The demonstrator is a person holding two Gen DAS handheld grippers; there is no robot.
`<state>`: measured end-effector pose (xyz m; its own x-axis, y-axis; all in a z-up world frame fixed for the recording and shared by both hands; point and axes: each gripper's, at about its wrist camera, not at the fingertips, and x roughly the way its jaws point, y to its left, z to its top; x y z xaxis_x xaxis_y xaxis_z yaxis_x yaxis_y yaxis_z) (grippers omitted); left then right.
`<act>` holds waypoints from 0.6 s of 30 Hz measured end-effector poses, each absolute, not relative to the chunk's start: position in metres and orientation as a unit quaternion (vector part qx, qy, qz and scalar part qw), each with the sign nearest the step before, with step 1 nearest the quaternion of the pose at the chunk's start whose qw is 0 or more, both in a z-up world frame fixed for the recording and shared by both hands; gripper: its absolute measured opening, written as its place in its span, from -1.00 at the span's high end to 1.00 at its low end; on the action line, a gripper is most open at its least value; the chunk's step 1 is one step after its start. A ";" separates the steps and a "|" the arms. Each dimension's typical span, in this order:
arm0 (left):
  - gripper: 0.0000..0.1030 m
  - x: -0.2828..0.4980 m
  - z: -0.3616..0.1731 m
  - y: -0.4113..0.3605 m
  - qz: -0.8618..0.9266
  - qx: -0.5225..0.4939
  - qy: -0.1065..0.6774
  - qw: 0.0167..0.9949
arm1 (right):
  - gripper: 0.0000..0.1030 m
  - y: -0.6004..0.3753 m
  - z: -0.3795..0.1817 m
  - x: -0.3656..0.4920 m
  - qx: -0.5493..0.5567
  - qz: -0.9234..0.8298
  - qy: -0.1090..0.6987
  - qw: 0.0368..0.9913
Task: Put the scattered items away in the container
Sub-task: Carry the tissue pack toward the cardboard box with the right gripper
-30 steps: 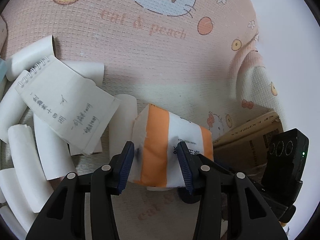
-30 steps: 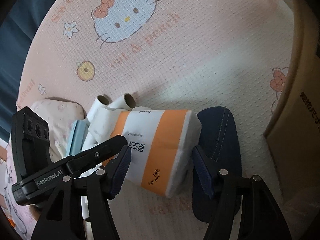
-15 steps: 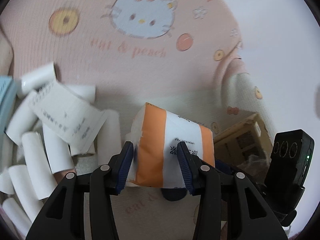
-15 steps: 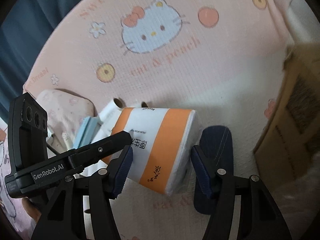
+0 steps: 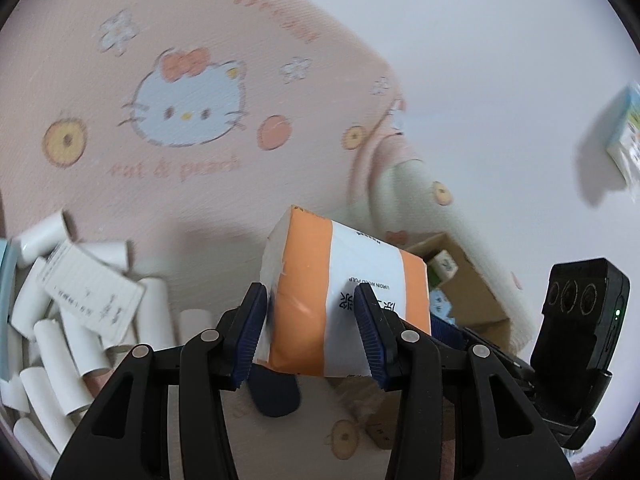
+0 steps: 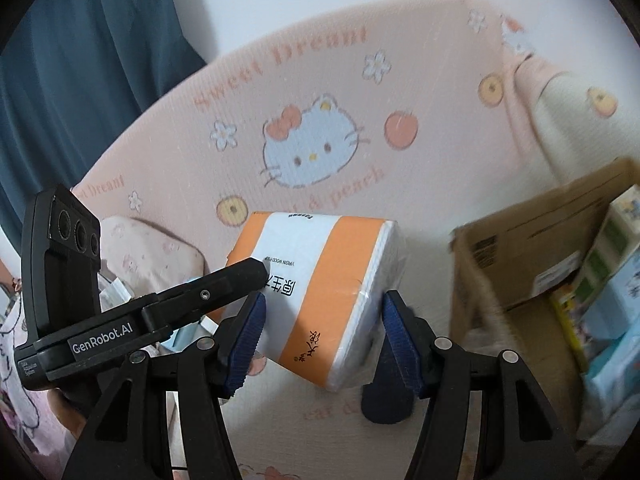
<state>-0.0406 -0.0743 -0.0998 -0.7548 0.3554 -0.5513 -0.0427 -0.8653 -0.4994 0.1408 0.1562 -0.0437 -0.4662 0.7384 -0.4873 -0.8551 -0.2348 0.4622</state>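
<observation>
An orange-and-white tissue pack (image 5: 344,292) hangs in the air above the pink cartoon mat (image 5: 180,168). My left gripper (image 5: 310,328) is shut on its near end, both blue pads pressed into the wrapper. In the right wrist view the same tissue pack (image 6: 320,280) sits between the pads of my right gripper (image 6: 322,336), which is shut across its width. The left gripper's black finger (image 6: 224,284) lies against the pack's left side there. An open cardboard box (image 6: 540,240) stands to the right, with coloured packs inside.
Several white paper rolls (image 5: 60,340) and a spiral notepad (image 5: 92,292) lie heaped at the left on the mat. A dark blue slipper (image 6: 384,400) lies under the pack. A pillow (image 6: 152,252) and a blue curtain (image 6: 80,60) are at the left.
Both grippers have risen with the tissue pack still held between them. The mat, rolls and slipper have dropped away below, and the box's open top has come into view at the right.
</observation>
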 end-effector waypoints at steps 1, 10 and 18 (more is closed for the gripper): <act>0.06 -0.041 -0.096 -0.068 0.908 -0.330 -0.231 0.114 | -0.15 0.154 -0.040 0.144 -0.083 0.780 0.346 0.514; 0.06 -0.043 -0.060 -0.010 0.925 -0.303 -0.166 0.156 | -0.15 0.118 -0.018 0.198 -0.059 0.780 0.336 0.525; 0.05 -0.065 -0.046 0.042 0.919 -0.309 -0.136 0.202 | -0.15 0.100 -0.011 0.248 -0.052 0.772 0.348 0.530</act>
